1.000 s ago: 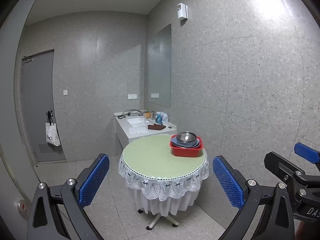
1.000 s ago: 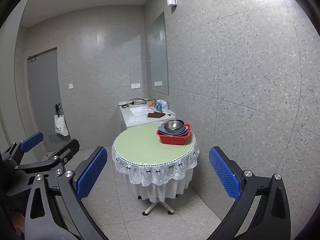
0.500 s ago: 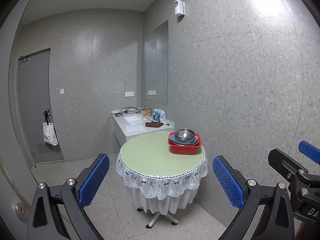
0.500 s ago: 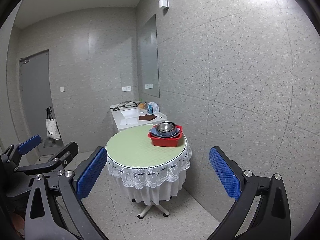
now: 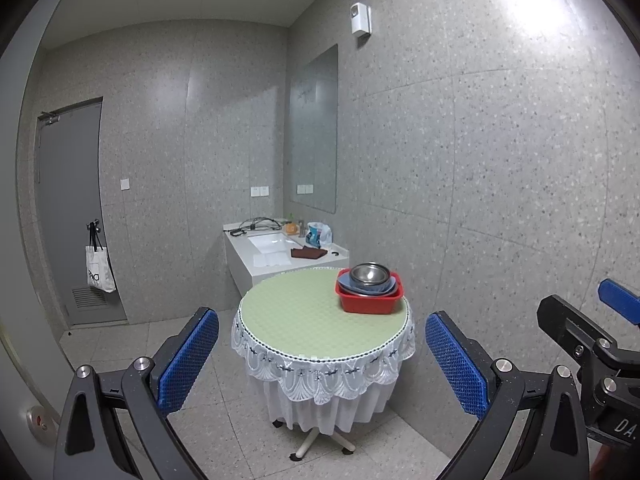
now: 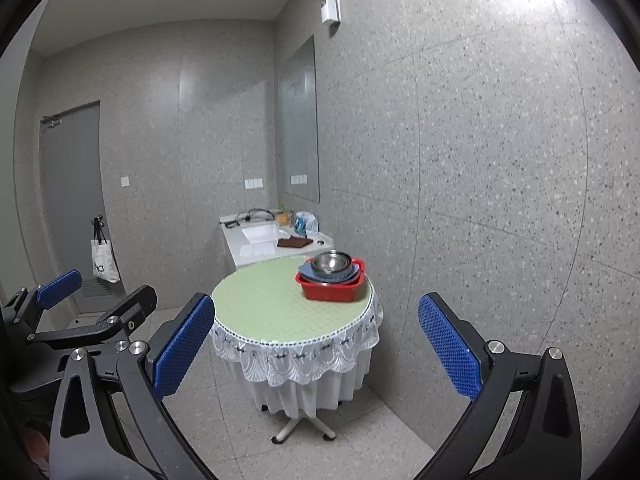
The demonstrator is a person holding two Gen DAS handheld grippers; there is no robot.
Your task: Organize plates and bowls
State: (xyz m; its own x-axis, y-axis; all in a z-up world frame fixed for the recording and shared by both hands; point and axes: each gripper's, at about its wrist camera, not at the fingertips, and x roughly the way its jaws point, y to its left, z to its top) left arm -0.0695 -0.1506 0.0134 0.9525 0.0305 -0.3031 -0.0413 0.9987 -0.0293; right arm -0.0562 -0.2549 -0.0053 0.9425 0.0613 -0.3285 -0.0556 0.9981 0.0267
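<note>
A red basin [image 5: 370,304] stands at the far right of a round table [image 5: 304,316] with a green top and a white lace skirt. In it lie blue-grey plates [image 5: 362,287] with a steel bowl [image 5: 370,274] on top. The basin [image 6: 332,290], the bowl [image 6: 331,263] and the table [image 6: 264,304] also show in the right wrist view. My left gripper [image 5: 320,364] is open and empty, well short of the table. My right gripper [image 6: 316,350] is open and empty too, beside the left one.
A white sink counter [image 5: 276,252] with a brown cloth, a cable and a bag stands behind the table against the wall. A grey door [image 5: 70,208] with a hanging white tote bag [image 5: 98,268] is at left. The floor is tiled.
Both views have shifted a little: the table and basin sit slightly higher and further left in the right wrist view. Both grippers stay open and empty.
</note>
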